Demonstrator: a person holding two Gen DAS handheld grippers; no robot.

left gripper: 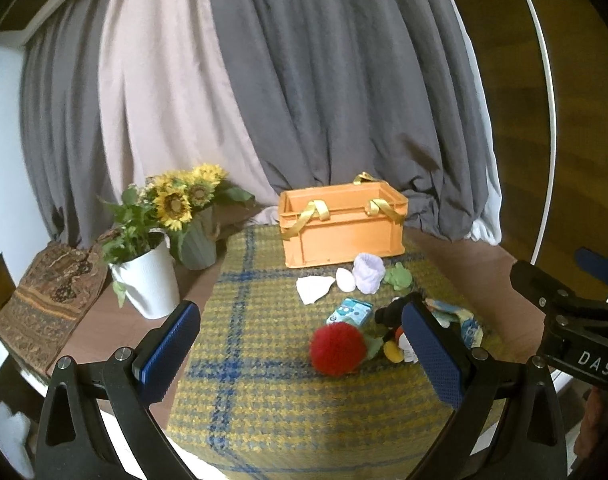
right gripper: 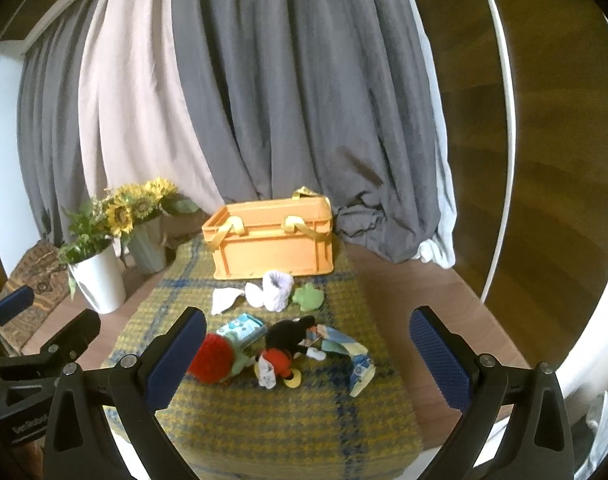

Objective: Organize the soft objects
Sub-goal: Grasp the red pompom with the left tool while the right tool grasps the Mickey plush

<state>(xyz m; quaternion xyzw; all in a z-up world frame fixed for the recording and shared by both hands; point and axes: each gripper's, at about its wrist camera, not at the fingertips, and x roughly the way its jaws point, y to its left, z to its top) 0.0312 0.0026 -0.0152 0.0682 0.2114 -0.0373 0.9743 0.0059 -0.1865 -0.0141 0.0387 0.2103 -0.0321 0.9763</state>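
Note:
An orange crate [left gripper: 342,226] [right gripper: 273,238] with yellow ribbon handles stands at the far end of a yellow-blue checked mat [left gripper: 263,392] [right gripper: 263,412]. In front of it lie a white cloth [left gripper: 312,288] [right gripper: 225,299], a lavender knit sock [left gripper: 368,273] [right gripper: 277,291] and a green frog toy [left gripper: 398,276] [right gripper: 308,298]. Nearer lie a red fuzzy ball [left gripper: 336,349] [right gripper: 212,358], a blue tissue pack [left gripper: 350,311] [right gripper: 241,330], a black-and-red plush mouse [right gripper: 287,344] and patterned cloths [right gripper: 354,356]. My left gripper [left gripper: 304,354] is open above the mat, level with the red ball. My right gripper [right gripper: 308,360] is open above the plush.
Sunflowers in a white pot [left gripper: 149,280] [right gripper: 97,280] and a green vase [left gripper: 197,246] stand left of the mat on the brown table. A patterned rug [left gripper: 47,300] lies far left. Grey and pink curtains [left gripper: 304,100] hang behind.

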